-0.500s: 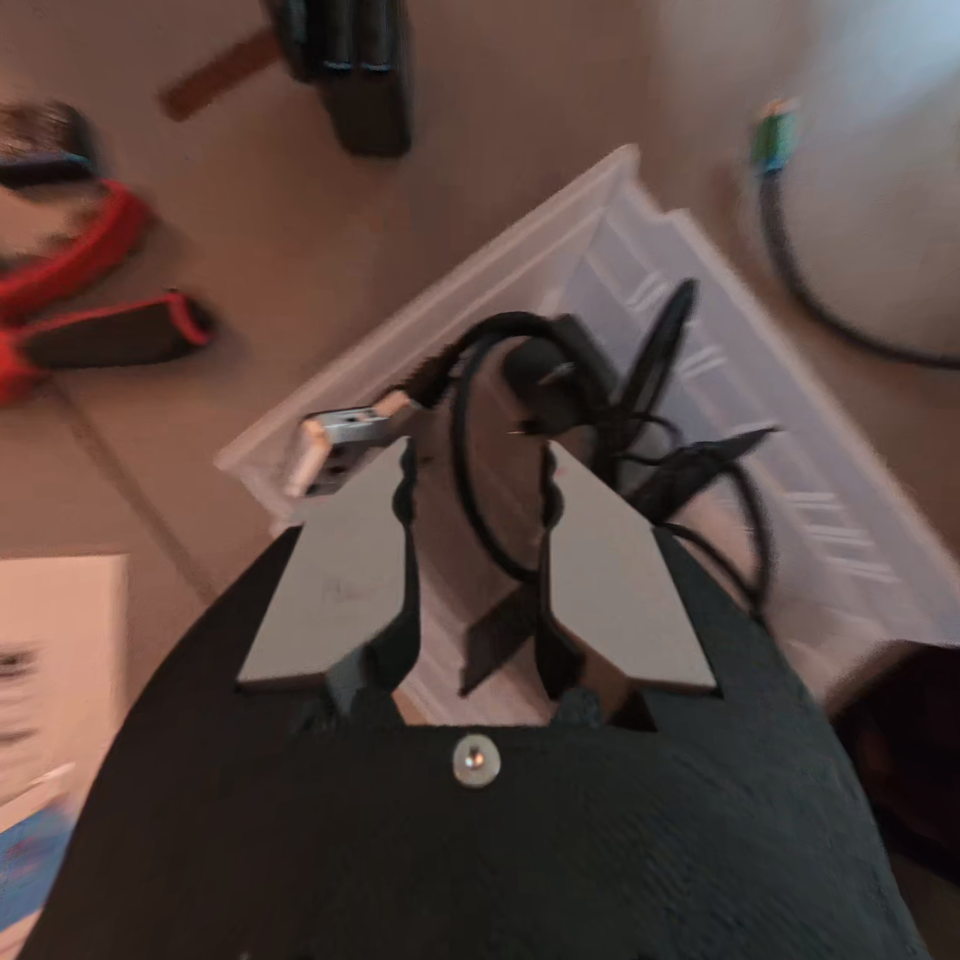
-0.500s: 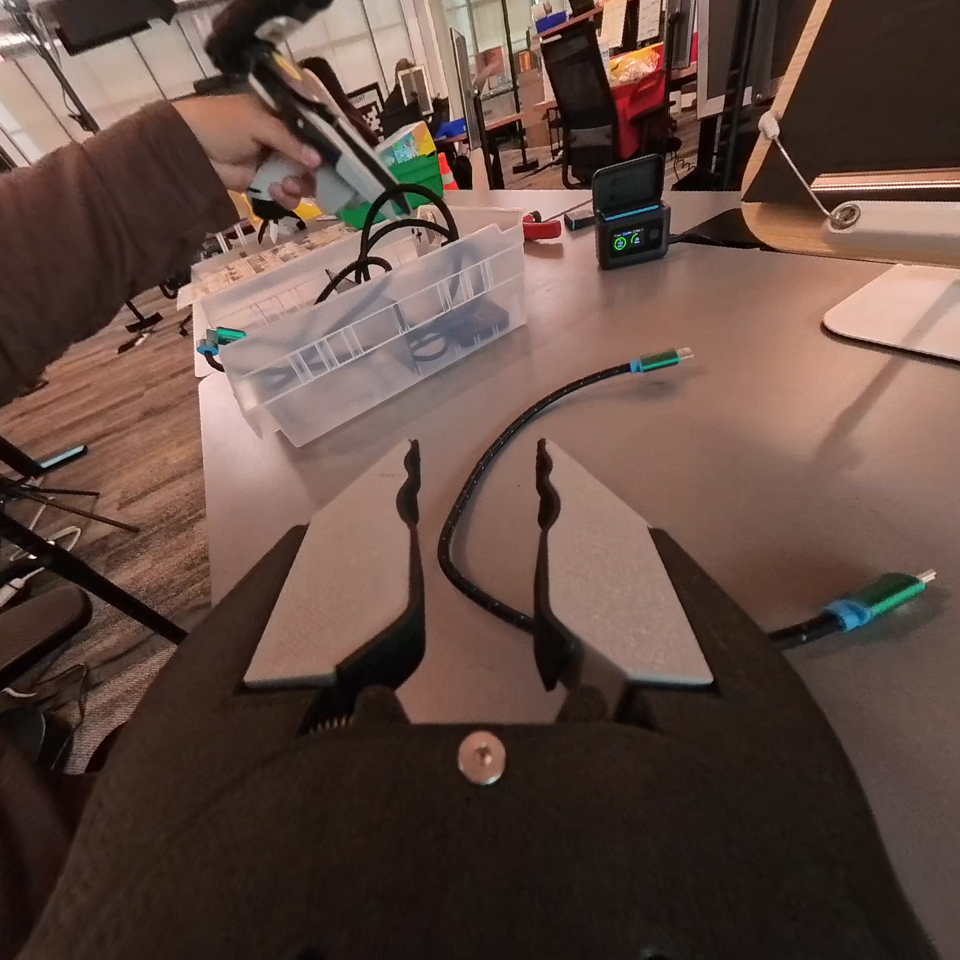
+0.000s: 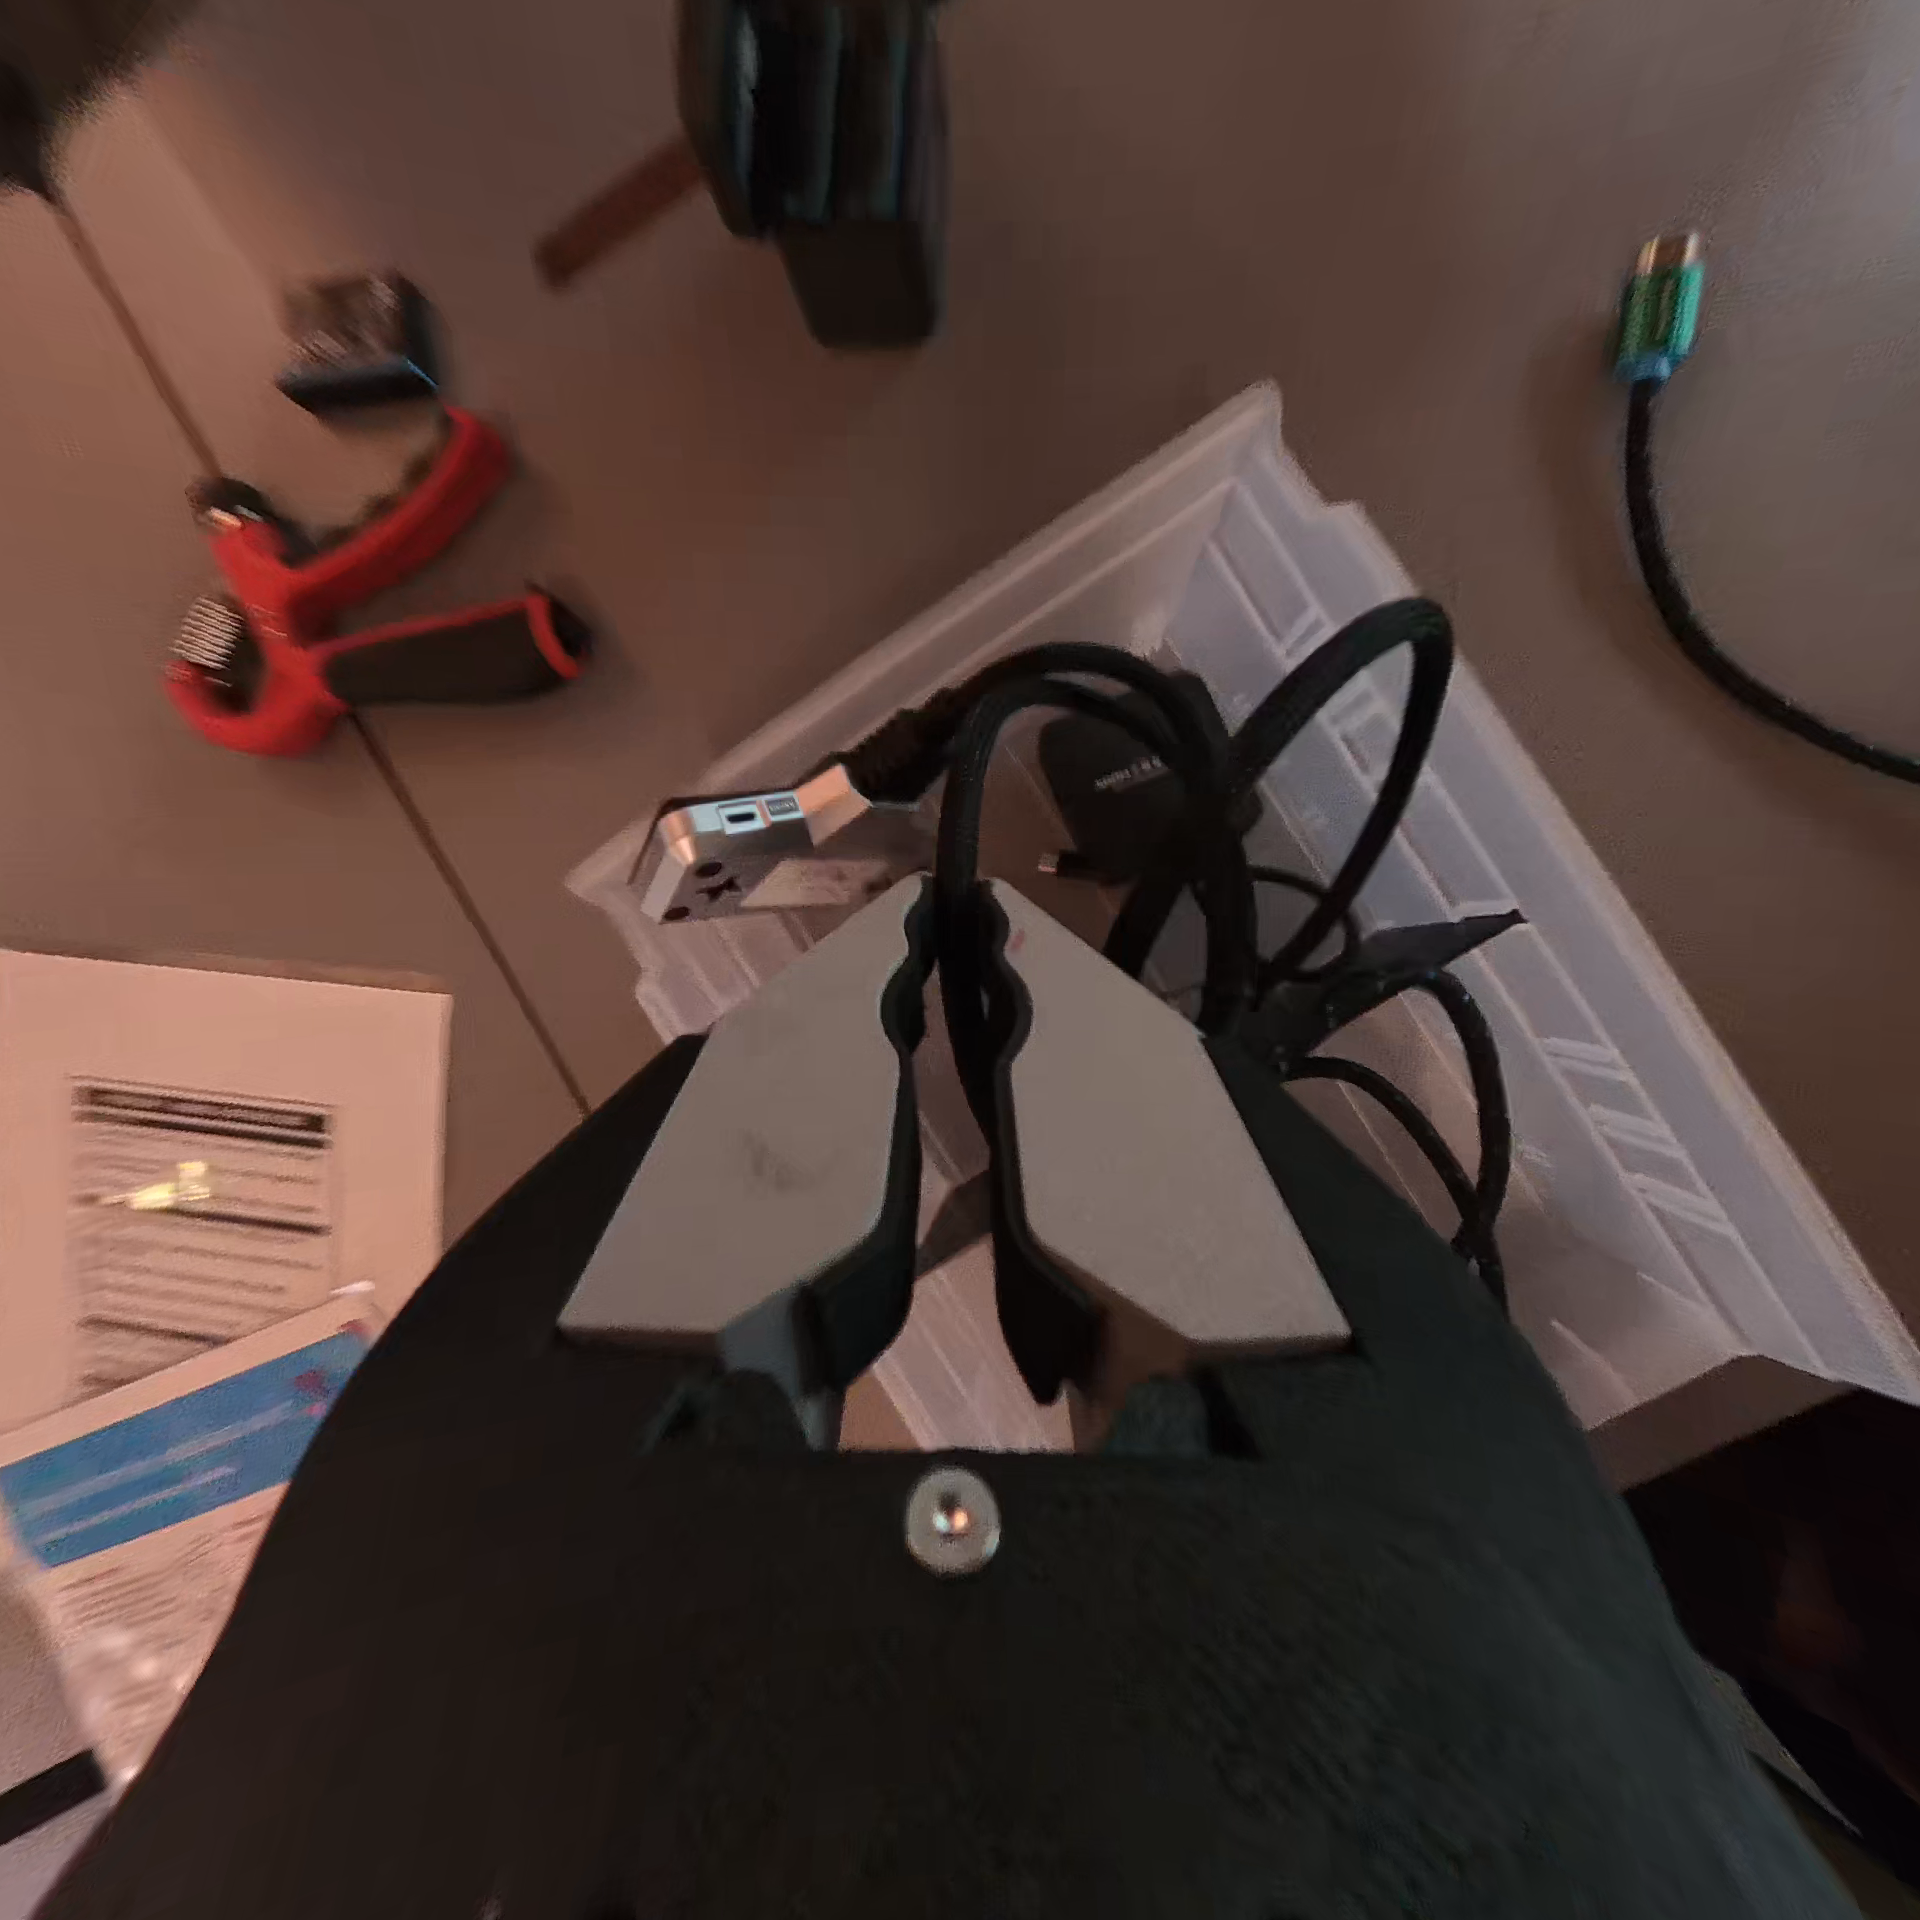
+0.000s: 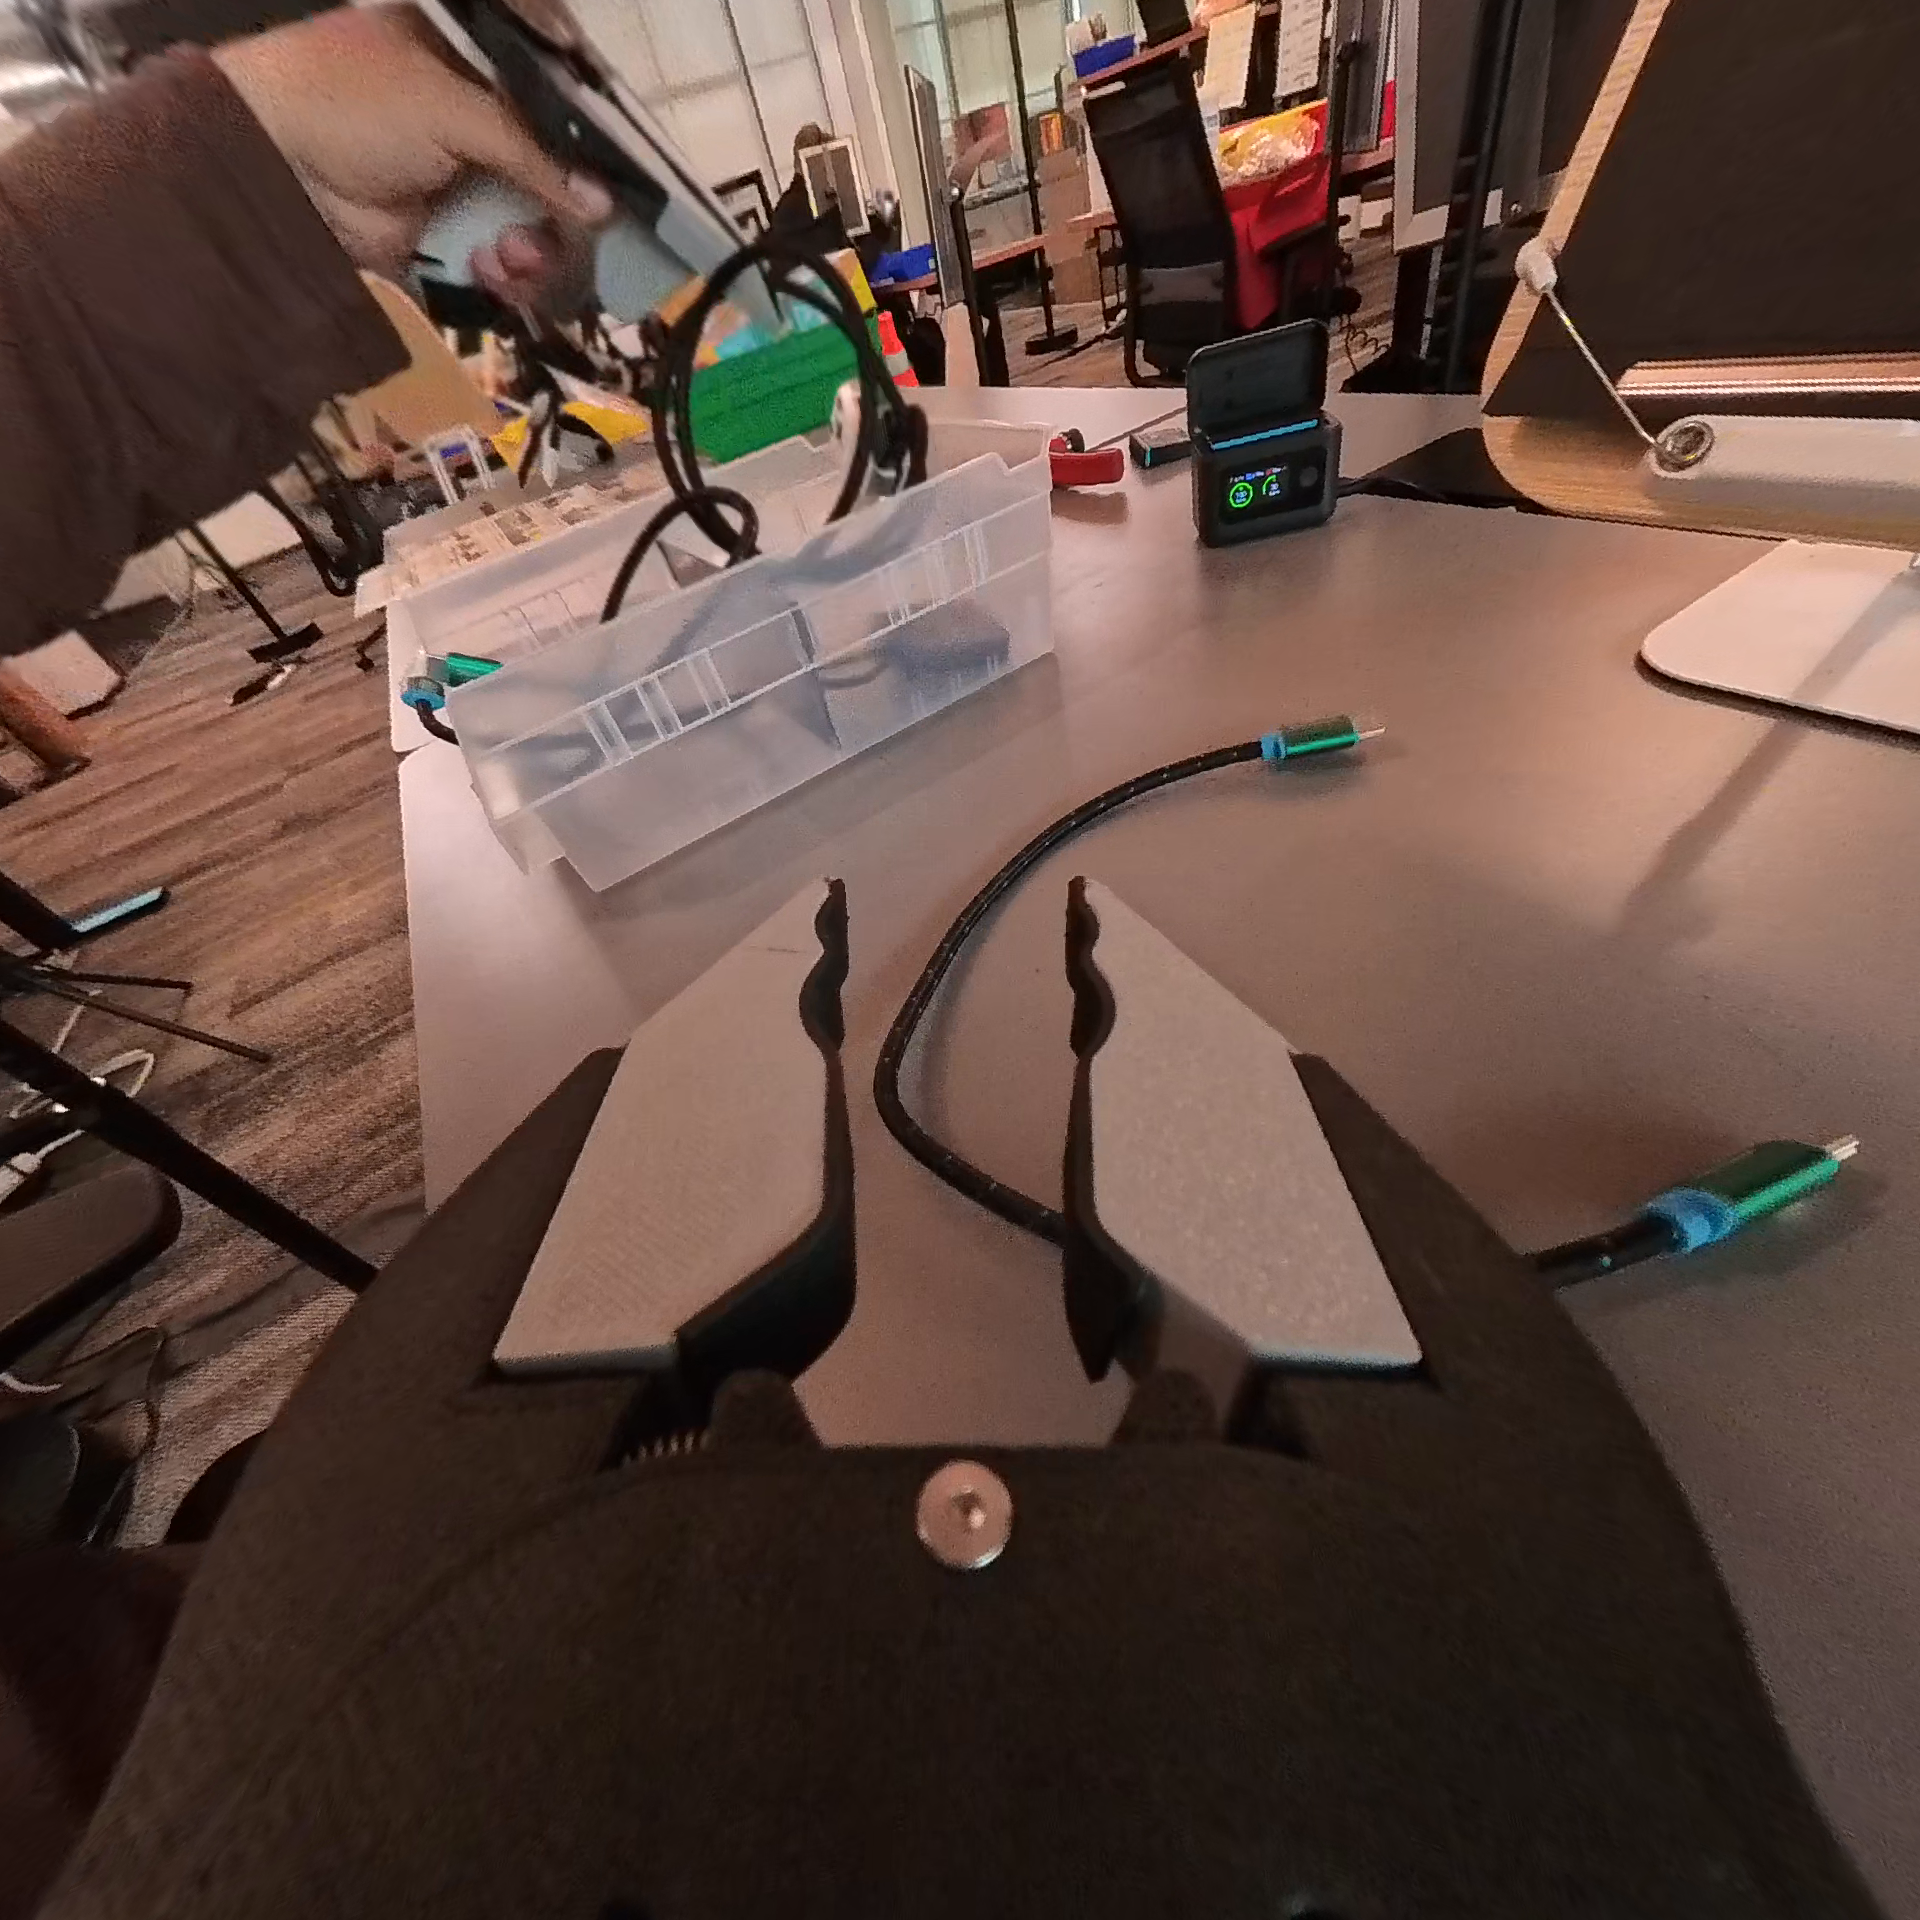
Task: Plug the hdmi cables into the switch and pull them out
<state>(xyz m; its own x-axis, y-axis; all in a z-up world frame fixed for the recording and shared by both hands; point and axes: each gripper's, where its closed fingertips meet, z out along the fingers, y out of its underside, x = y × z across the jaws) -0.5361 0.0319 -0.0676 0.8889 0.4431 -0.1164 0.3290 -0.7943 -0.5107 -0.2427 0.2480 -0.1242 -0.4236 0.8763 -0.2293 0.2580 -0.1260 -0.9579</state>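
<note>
My left gripper is shut on a black braided cable, held above the clear plastic bin. The cable loops up and ends in a small silver switch that hangs beside the fingertips. In the right wrist view a hand holds the left gripper over the bin. My right gripper is open and empty, low over the table. An HDMI cable lies on the table between its fingers, with a green plug far off and another at the right.
More black cables lie in the bin, and a green plug sticks out at its left end. A red clamp, a black charging case, papers and a monitor base are on the table. The table edge is at the left. Some 40 cm of space lies between my two pairs of fingers.
My left gripper has shut on the black cable and lifted it with the silver switch above the bin. The right gripper has stayed open in place.
</note>
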